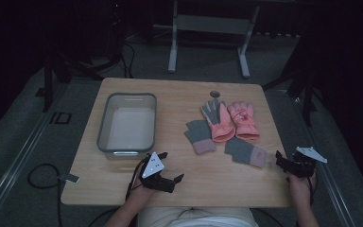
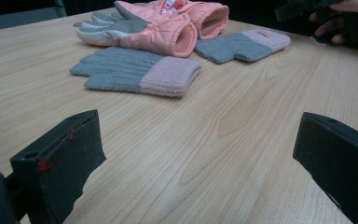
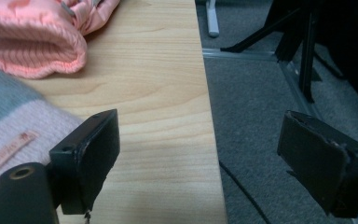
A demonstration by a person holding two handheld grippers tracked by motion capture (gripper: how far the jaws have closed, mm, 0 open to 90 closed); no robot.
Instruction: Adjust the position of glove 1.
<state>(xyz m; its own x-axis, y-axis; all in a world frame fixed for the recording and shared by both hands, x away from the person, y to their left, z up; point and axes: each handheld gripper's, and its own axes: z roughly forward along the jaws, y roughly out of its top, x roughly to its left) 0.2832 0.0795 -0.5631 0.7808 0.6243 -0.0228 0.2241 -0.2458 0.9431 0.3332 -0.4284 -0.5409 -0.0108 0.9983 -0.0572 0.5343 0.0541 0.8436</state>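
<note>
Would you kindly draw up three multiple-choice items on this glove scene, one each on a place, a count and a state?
1. Where does the grey bin stand relative to the gloves?
A. To their left on the table
B. To their right on the table
C. On top of them

2. How many gloves lie on the table?
A. Two
B. Four
C. Six

3. How does the left gripper stand?
A. Shut on a knit glove
B. Shut on the bin's rim
C. Open, holding nothing

Answers:
1 A, since the high view shows the bin at the left half and the gloves at the right.
2 B, since two pink padded gloves and two grey knit gloves show there.
3 C, since the left gripper view shows its jaws wide apart over bare wood.
</note>
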